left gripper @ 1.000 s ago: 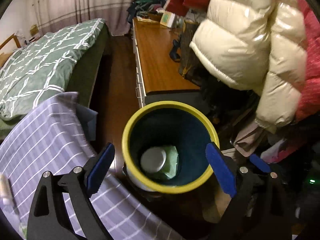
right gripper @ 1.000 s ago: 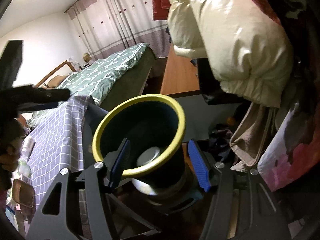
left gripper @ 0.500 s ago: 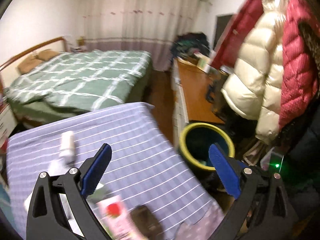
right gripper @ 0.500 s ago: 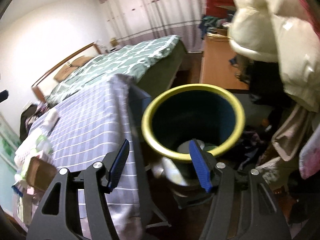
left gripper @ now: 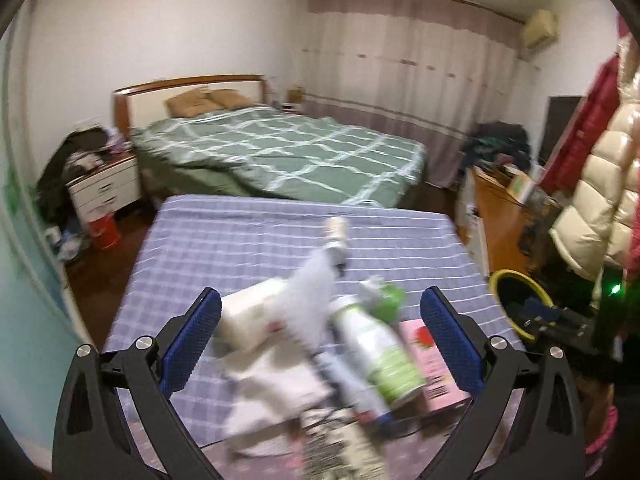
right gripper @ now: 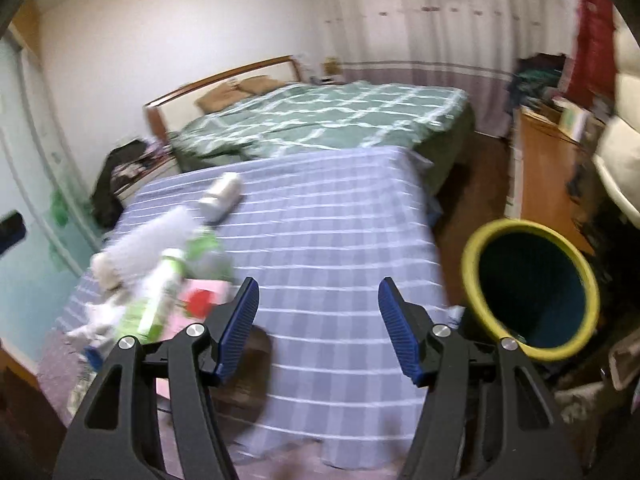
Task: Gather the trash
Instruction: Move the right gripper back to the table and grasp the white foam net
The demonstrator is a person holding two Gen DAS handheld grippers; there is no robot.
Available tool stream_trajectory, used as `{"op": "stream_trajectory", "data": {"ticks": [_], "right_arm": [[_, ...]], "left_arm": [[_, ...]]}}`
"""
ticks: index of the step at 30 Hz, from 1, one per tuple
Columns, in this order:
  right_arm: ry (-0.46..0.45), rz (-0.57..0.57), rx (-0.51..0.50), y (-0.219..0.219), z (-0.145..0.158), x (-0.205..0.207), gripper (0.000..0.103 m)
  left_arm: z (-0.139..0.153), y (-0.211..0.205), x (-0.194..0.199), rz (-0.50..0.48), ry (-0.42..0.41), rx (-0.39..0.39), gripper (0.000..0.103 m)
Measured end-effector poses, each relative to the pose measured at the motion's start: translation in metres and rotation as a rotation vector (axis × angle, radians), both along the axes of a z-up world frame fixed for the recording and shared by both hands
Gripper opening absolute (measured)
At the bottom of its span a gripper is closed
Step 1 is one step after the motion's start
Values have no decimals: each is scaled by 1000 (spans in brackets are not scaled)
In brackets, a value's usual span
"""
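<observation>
Left wrist view: the trash lies in a blurred heap on the desk, which is covered with a purple cloth striped in white [left gripper: 248,240]. In the heap, a white plastic bottle with a green label [left gripper: 380,356] lies on its side beside a flat pink carton with a red picture [left gripper: 430,354]. A crumpled green wrapper [left gripper: 386,300] sits just behind the bottle. A white rounded container [left gripper: 252,316] and loose white paper or tissue [left gripper: 276,396] lie to the left of the bottle. A small white bottle [left gripper: 335,236] lies further out on the cloth, apart from the heap. The left gripper [left gripper: 320,338] hangs over the heap, blue-padded fingers [left gripper: 191,340] spread wide, nothing between the pads.

Right wrist view: the same heap sits at the left, green-labelled bottle [right gripper: 158,300] across the pink carton [right gripper: 200,300], small white bottle [right gripper: 222,196] beyond. The right gripper [right gripper: 318,328] is over bare cloth [right gripper: 328,240], fingers [right gripper: 240,320] released and partly spread, holding nothing. The round dark bin with a yellow rim [right gripper: 528,288] stands on the floor just off the desk's right edge; what is inside is too dark to make out.

Behind the desk, a bed with a green checked cover [left gripper: 280,152]. A cream puffer jacket [left gripper: 596,200] hangs at the right.
</observation>
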State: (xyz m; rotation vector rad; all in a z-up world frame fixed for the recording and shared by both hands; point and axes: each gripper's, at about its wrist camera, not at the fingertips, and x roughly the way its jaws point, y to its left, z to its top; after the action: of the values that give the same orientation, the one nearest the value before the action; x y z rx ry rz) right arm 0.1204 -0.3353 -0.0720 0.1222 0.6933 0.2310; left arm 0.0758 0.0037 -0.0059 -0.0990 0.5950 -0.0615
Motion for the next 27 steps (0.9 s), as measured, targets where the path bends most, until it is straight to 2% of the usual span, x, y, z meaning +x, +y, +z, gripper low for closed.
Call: {"op": "stream_trajectory", "data": {"ticks": [4,6,14,19,22,25,27], "right_arm": [[-15,114,-9,47,11,8,59],[8,193,-13,73,12,19,59],[40,400,-61,182,13,32,59],[65,436,-138,237,1,41,59],[89,424,-179,254,-8,51,59],[120,414,-209,263,-17,59,55],[133,403,-236,268,-23,63,46]], "left_arm": [[-13,30,-12,62,7,-19,98],[-16,40,-16,84,7,-22,98],[-8,72,-38,193,-53,0,98],[-8,89,-44,225,-59,4,98],[-12,92,-42,216,-49,6,98],[-17,91,-39,204,-38,0,98],[-22,93,-37,198,-32,-9,98]]}}
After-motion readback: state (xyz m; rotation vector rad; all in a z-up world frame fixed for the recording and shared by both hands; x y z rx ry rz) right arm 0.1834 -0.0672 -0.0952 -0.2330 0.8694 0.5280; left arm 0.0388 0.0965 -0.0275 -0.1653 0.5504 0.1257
